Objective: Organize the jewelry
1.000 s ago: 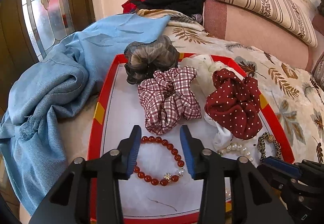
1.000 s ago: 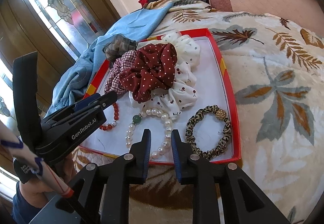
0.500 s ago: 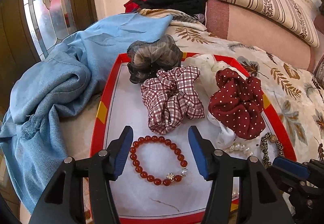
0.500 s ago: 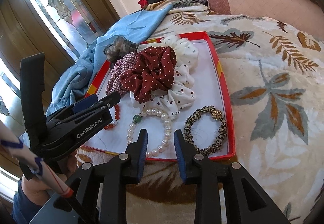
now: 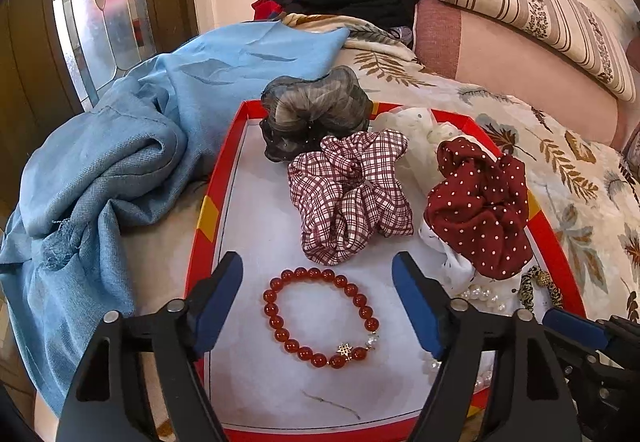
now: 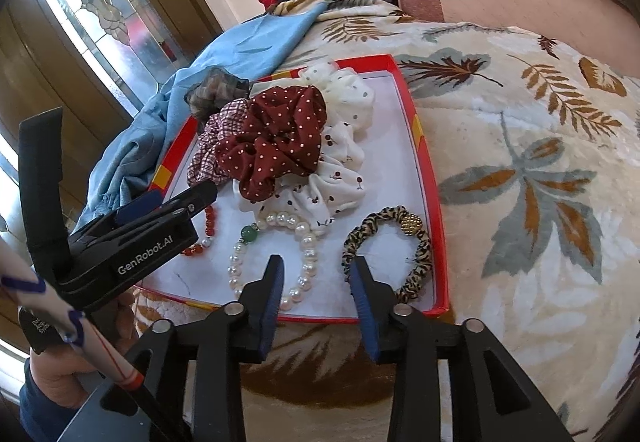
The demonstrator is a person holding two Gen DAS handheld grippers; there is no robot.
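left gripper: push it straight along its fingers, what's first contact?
Likely the red bead bracelet, lying flat on the tray between the left gripper's open, empty jaws, which have just been opening. Depth unclear.

Home bedroom; leaf-print blanket (image 6: 520, 130); striped pillow (image 5: 528, 6)

White lettering "GenRobot.AI" ran along the black side of the left hand-held gripper (image 6: 208, 192) in the right wrist view. A small black tag (image 6: 38, 330) below it (low at the left edge) carried white print too small and blurred to read. The left wrist view showed no legible text
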